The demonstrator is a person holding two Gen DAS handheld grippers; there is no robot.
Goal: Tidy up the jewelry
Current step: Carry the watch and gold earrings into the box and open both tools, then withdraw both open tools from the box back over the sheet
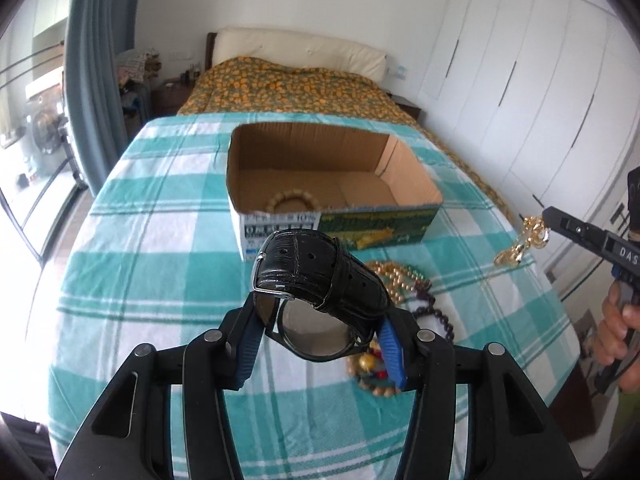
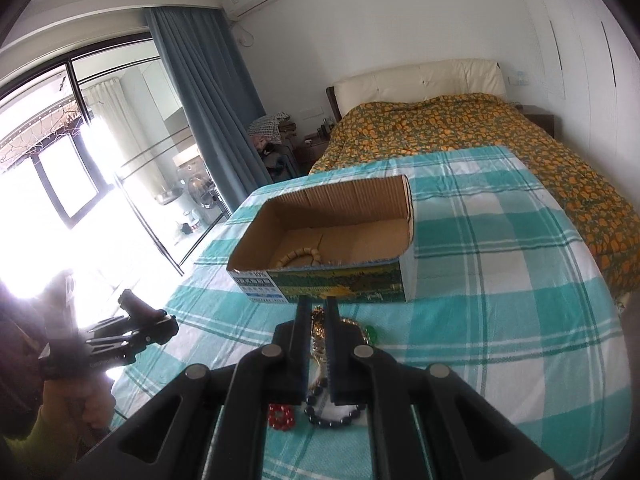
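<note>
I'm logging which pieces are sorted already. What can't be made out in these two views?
- Left wrist view: the watch in the left gripper hides much of the bead pile.
- Both views: the box front wall cuts off the beaded bracelet.
- Right wrist view: right gripper fingers cover most of the gold chain.

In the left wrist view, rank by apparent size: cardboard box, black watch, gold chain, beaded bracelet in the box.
1. cardboard box
2. black watch, enlarged by nearness
3. gold chain and beaded bracelet: too similar to rank

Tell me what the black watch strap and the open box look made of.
Black watch strap: looks like glossy embossed leather, with punched holes and a silver metal buckle; could be synthetic. Open box: corrugated cardboard, shown by the ribbed brown inner walls, with a printed outer face.
</note>
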